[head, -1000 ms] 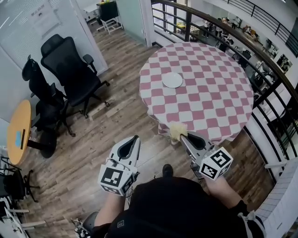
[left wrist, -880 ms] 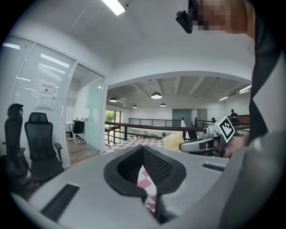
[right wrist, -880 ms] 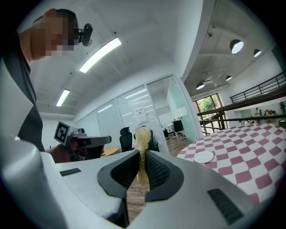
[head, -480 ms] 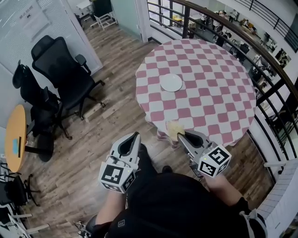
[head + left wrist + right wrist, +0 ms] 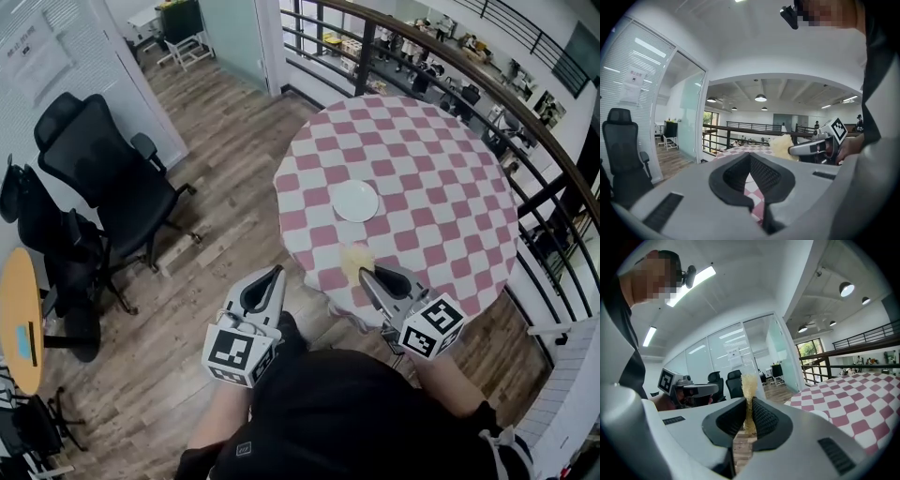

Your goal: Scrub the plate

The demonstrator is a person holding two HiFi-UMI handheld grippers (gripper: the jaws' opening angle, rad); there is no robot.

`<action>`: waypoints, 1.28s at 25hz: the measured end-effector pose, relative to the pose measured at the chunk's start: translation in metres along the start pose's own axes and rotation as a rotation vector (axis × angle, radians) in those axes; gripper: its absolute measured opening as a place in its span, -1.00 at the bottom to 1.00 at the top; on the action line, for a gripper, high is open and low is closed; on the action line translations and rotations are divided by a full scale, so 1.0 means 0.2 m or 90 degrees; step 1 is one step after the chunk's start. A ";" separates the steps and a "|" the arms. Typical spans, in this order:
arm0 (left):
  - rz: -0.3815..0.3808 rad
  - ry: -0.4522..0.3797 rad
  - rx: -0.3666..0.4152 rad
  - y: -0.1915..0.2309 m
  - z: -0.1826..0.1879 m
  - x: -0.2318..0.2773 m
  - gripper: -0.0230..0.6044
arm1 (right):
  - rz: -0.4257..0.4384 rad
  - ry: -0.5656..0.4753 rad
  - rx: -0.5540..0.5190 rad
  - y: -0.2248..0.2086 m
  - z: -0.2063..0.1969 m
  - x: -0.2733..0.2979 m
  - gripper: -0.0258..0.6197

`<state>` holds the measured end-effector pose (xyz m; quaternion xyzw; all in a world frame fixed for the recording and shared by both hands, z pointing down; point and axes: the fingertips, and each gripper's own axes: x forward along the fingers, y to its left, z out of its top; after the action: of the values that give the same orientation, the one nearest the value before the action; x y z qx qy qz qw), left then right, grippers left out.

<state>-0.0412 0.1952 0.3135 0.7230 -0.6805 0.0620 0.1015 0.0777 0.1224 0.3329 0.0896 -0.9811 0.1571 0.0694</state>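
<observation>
A white plate lies on the round table with a pink-and-white checked cloth. My right gripper is shut on a yellow scrubbing sponge, which hangs over the table's near edge, short of the plate. In the right gripper view the sponge sticks up between the pads of the right gripper. My left gripper hovers left of the table over the floor, shut and empty. The left gripper view shows its own closed jaws, and past them the sponge in the right gripper.
Black office chairs stand to the left by a glass wall. A dark railing curves behind the table. A small round wooden table sits at the far left. Wooden floor lies between chairs and table.
The person has stepped toward the table. The plate and table edge are nearer, and the sponge is now over the cloth. Both grippers keep their grip state.
</observation>
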 end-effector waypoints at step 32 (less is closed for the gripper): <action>-0.257 0.159 0.031 0.43 -0.17 1.25 -0.91 | -0.221 0.055 0.146 -0.92 -0.16 0.51 -0.78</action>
<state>-0.1095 -0.0447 0.4086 0.8333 -0.5027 0.1460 0.1775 0.0182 -0.0544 0.4346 0.2575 -0.9228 0.2571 0.1268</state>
